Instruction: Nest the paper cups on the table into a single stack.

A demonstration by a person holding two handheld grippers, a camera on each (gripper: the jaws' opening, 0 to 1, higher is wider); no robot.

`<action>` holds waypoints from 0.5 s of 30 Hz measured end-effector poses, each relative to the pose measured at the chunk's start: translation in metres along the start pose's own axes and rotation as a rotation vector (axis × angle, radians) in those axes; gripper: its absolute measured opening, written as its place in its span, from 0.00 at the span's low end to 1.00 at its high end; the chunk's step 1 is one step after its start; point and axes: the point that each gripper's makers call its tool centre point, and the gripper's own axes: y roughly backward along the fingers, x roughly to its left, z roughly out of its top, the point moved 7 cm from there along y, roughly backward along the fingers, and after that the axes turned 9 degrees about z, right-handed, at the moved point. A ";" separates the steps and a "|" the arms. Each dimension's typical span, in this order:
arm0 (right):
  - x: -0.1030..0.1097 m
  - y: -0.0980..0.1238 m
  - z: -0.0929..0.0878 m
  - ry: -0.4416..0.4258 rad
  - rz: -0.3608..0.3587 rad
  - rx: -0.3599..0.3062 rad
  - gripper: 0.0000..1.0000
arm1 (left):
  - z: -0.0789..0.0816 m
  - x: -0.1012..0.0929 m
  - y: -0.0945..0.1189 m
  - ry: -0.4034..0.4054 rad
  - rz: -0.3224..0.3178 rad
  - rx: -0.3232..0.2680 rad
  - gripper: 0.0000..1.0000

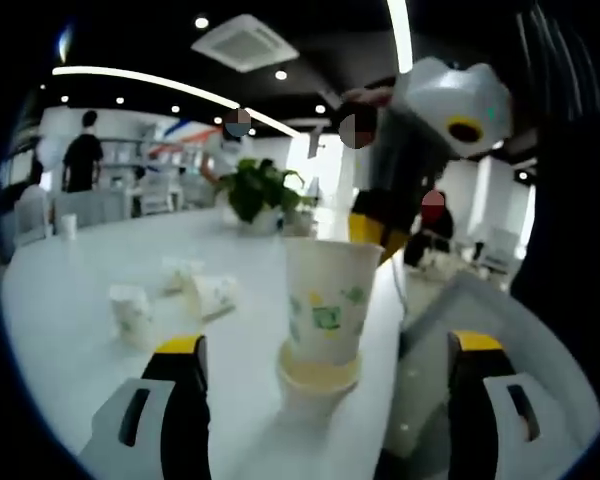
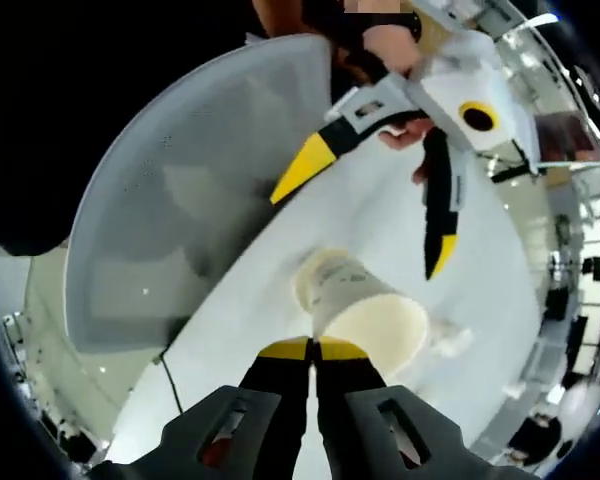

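Two cups (image 1: 325, 320) sit nested on the worktop (image 1: 70, 330); the left hand-held gripper (image 1: 325, 385), jaws wide, should close gently, while the right hand-held gripper (image 2: 313, 352) is closed and empty.

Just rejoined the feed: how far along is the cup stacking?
Done: a stack has begun, an upright cup seated in another's rim. In hand: the right gripper is pinching that stack's top rim; the left gripper sits open around it. Left: three loose cups lie beyond on the table.

Upright cup stack (image 1: 325, 310) blocks centre; loose cups (image 1: 170, 290) left.
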 end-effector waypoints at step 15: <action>-0.007 -0.021 0.004 0.031 0.048 0.017 0.00 | 0.004 0.005 -0.003 0.010 0.007 -0.024 0.99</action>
